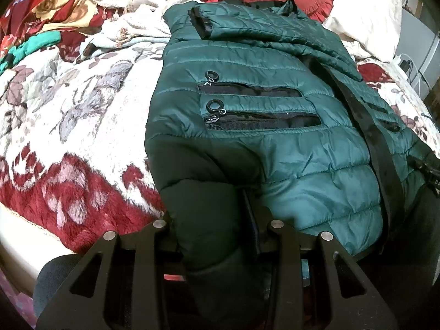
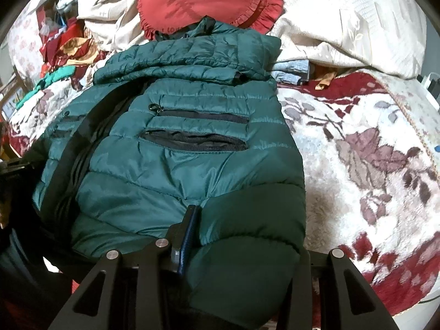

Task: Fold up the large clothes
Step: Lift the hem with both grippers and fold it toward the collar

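A dark green quilted puffer jacket (image 1: 275, 126) lies front up on the bed, sleeves folded across its chest, with black zip pockets (image 1: 255, 121). My left gripper (image 1: 217, 225) is shut on the jacket's bottom hem at its left corner; the fabric bulges up between the fingers. The jacket also fills the right wrist view (image 2: 178, 151). My right gripper (image 2: 236, 244) is shut on the hem at the right corner, one blue-padded finger (image 2: 188, 231) showing beside the gripped fold.
The jacket lies on a white and red floral plush blanket (image 1: 68, 126) (image 2: 371, 151). A round red frilled cushion (image 2: 203, 0) and cream bedding (image 2: 343, 22) sit behind the collar. A heap of colourful clothes (image 1: 35, 19) lies at the far left.
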A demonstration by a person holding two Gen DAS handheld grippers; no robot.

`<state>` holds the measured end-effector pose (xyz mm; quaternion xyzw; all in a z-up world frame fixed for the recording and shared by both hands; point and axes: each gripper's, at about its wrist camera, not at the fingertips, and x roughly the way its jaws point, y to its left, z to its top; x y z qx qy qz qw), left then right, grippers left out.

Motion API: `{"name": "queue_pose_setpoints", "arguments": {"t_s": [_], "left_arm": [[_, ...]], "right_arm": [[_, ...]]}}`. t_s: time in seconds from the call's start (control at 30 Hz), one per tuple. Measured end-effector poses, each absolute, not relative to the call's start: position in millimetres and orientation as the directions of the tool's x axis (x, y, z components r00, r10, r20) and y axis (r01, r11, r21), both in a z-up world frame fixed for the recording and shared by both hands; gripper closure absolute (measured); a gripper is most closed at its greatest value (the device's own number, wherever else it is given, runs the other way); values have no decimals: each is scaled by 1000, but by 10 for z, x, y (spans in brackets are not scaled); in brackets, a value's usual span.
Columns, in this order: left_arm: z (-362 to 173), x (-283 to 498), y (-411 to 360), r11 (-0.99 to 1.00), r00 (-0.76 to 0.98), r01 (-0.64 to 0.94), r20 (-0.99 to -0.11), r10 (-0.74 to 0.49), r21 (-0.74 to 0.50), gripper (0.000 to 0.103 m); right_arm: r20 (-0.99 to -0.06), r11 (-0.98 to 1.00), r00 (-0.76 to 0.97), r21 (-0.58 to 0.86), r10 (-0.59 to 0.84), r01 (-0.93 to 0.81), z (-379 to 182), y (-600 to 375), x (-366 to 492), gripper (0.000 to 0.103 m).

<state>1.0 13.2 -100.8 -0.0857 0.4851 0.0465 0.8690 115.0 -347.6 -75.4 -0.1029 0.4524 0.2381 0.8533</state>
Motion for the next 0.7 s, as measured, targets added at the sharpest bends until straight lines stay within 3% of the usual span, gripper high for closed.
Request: {"name": "queue_pose_setpoints", "arguments": {"t_s": [0.23, 0.4, 0.57, 0.7], "left_arm": [[-1002, 14, 134, 981, 522, -164, -853, -1, -102, 69], [-978, 1, 151, 979, 536, -168, -844, -4, -112, 71], [-811, -113, 436, 935, 618, -191, -777, -121, -298, 86], [-580, -285, 627, 902, 688, -194, -709, -155, -386, 89]], "right_arm": [[-816, 865, 494, 14, 300, -501, -744, -3450, 1127, 70], [-799, 865, 524, -10, 295, -502, -678, -3418, 1088, 78], [-726, 880, 581, 72, 369, -469, -444, -3503, 989, 85], [-687, 874, 591, 138, 424, -466, -348, -3545, 908, 86]]}}
